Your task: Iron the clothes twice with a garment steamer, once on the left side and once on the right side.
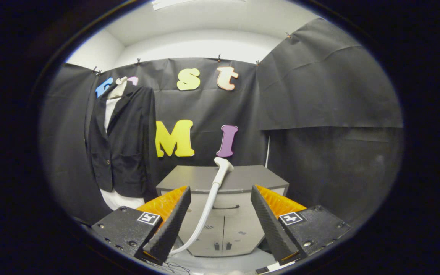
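I see my gripper (220, 214) with its two fingers spread wide apart, and nothing is clamped between them. I take the grey cabinet (243, 179) as my landmark. It stands just ahead of the fingers, against the black cloth wall, and its two front doors face me.

The garment steamer (223, 165) rests with its white head on the front part of the cabinet top, tilted a little. Its white hose (204, 215) comes down from the head in front of the cabinet doors and curves toward my left finger (168, 225). It passes through the open gap between the fingers, nearer to the left one than to the right one. I cannot tell if the hose touches that finger.

The clothes are a black jacket (122, 141) over a white shirt (110, 109). They hang on the wall to the left of the cabinet, higher than its top, and well apart from the steamer head.
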